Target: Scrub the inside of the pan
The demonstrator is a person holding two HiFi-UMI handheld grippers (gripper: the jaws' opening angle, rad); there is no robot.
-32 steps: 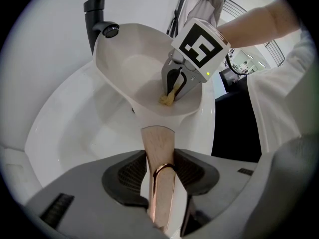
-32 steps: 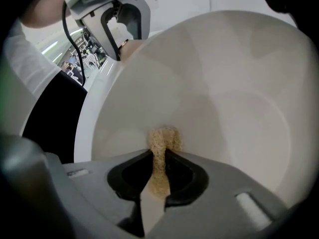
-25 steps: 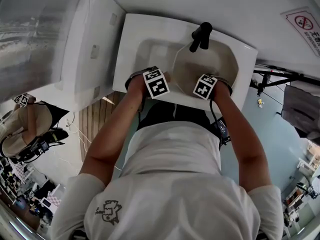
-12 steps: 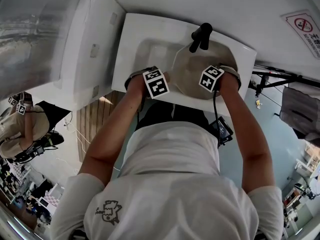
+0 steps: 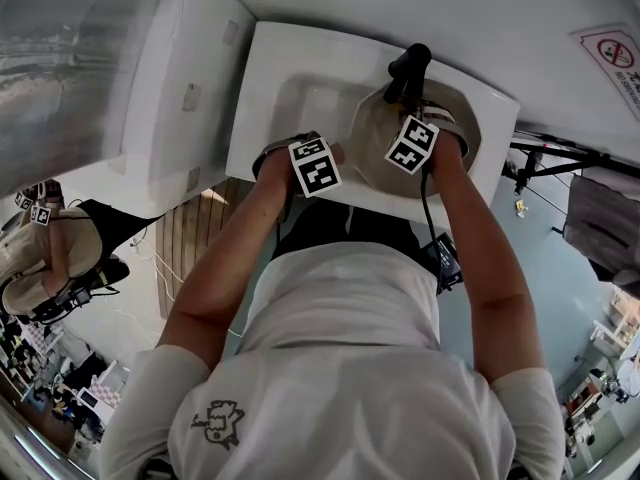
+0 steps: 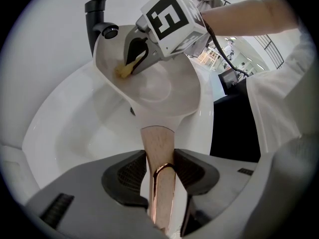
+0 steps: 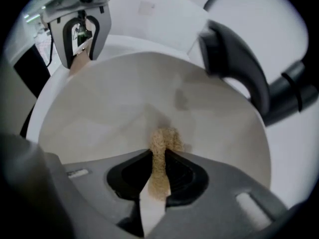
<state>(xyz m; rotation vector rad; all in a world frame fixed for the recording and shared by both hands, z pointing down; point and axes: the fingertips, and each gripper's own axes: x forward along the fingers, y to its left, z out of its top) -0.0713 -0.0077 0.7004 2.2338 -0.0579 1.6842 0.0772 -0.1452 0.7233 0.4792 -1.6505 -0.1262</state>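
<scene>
A pale, cream-coloured pan [image 5: 375, 138] lies tilted in the white sink [image 5: 290, 78]. Its wooden handle [image 6: 158, 148] runs back between the pads of my left gripper [image 6: 159, 171], which is shut on it at the sink's front edge. My right gripper [image 7: 158, 171] is shut on a tan scrub sponge [image 7: 164, 141]. The sponge's tip presses on the pan's inner floor [image 7: 114, 108], near the far rim under the black faucet [image 5: 408, 68]. From the left gripper view, the right gripper [image 6: 137, 54] reaches down into the pan [image 6: 159, 91] with the sponge [image 6: 123, 70].
The faucet [image 7: 244, 78] looms close over the pan's far right rim. A white cabinet-like unit [image 5: 170, 78] stands left of the sink. A black stand [image 5: 560, 153] is on the floor at the right. Another person sits at the far left [image 5: 50, 248].
My right gripper has slid with the sponge from the pan's near rim across the inside toward the faucet. The left gripper and the handle have stayed still.
</scene>
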